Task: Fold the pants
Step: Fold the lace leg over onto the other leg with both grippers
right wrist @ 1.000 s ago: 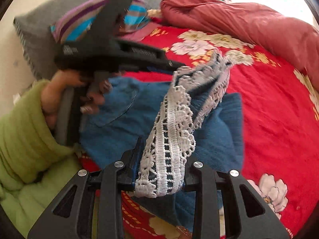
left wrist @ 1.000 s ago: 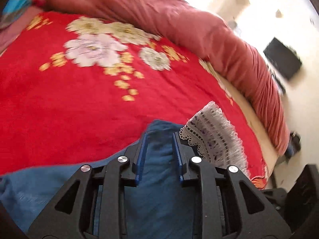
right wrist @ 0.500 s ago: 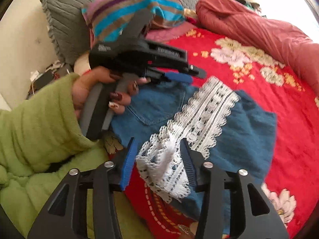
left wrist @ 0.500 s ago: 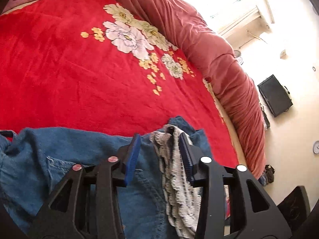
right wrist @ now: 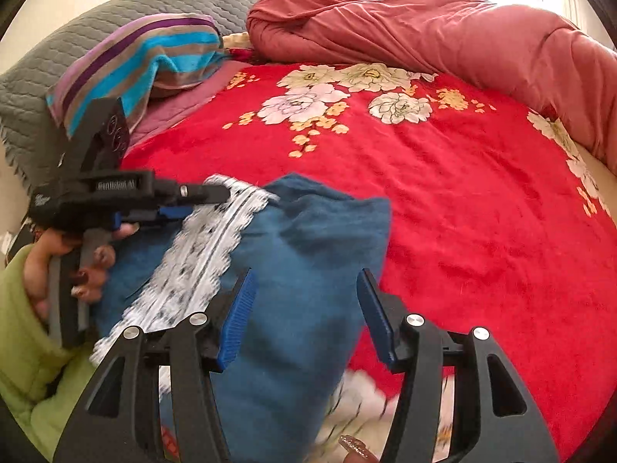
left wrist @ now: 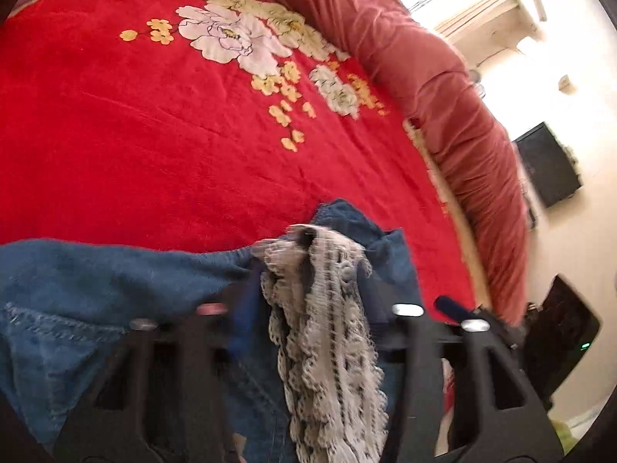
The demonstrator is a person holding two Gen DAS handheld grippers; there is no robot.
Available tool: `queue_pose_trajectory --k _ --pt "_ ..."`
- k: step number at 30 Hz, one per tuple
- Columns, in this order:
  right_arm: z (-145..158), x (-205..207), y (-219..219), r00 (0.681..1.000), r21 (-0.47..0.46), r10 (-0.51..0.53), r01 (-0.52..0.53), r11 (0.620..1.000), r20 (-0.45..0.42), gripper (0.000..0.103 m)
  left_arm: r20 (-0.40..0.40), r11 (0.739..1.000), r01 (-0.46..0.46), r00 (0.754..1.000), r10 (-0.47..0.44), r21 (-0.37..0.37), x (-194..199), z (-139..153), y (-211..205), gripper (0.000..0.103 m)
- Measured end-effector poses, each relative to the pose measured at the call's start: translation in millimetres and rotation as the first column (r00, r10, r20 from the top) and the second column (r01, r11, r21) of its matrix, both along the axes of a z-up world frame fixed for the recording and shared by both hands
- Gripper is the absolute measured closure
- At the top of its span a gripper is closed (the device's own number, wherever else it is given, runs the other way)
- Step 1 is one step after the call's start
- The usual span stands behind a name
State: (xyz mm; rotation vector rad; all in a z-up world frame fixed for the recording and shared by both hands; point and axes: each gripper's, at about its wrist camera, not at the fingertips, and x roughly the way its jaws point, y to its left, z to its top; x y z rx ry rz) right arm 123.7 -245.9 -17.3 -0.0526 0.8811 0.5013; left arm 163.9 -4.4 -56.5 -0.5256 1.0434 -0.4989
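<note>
The blue denim pants [right wrist: 300, 254] with a white lace hem [right wrist: 200, 254] lie folded over on the red flowered blanket [right wrist: 443, 200]. In the right wrist view my right gripper [right wrist: 304, 320] is open, its blue pads apart over the folded denim. My left gripper [right wrist: 200, 198] comes in from the left at the far end of the lace hem. In the left wrist view the lace hem [left wrist: 327, 332] lies between the fingers of my left gripper [left wrist: 308, 305], with denim [left wrist: 96, 289] to the left; the view is blurred.
A rolled pink-red duvet [right wrist: 443, 27] runs along the far and right side of the bed. A striped towel [right wrist: 139, 58] lies on a grey pillow [right wrist: 50, 73] at the left. A dark screen [left wrist: 547, 169] hangs on the wall beyond the bed.
My right gripper has let go of the lace hem and opened wide, shifting right over the denim. The lace now lies flat across the pants. My left gripper has stayed at the hem.
</note>
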Motion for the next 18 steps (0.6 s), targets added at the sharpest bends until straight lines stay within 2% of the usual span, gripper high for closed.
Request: queue_pose_trajectory --k 2,5,7,8,11,14,18 --pt "-4.3 10.9 6.2 1.0 -0.011 0.015 -0.015 1.0 0.008 0.05 0.01 1.0 0.001 1.0 -0.001 0.01 2.6 3.1 -6.8 0.092" --pt "-11.8 24.1 11.1 1.0 -0.044 0.022 -0.022 0.999 0.017 0.05 0.11 0.999 0.029 0.993 -0.031 0.02 -1.6 25.6 -13.6 0.092" --pt "-20.7 34.6 14.5 1.0 -0.076 0.012 -0.011 0.997 0.003 0.05 0.167 0.998 0.035 0.985 -0.043 0.049 -3.7 36.9 -14.7 0.092" --pt "-24.4 36.4 14.7 1.0 -0.095 0.001 -0.001 0.996 0.0 0.05 0.176 0.996 0.023 0.984 -0.038 0.087 -3.2 37.6 -12.4 0.091" --pt "-35.4 36.0 16.5 1.0 -0.136 -0.001 0.0 0.991 -0.002 0.05 0.102 0.99 -0.026 0.995 0.012 0.137 6.1 16.3 0.4 0.087" --pt "-38.9 30.0 19.8 1.0 -0.18 0.01 -0.004 0.984 0.029 0.045 0.058 0.994 -0.044 0.998 0.039 0.1 9.8 -1.7 10.8 0.076" --pt "-32.4 25.5 9.9 1.0 -0.128 -0.008 0.01 0.992 0.015 0.04 0.075 0.995 -0.044 0.996 0.037 0.094 1.9 5.5 16.0 0.075"
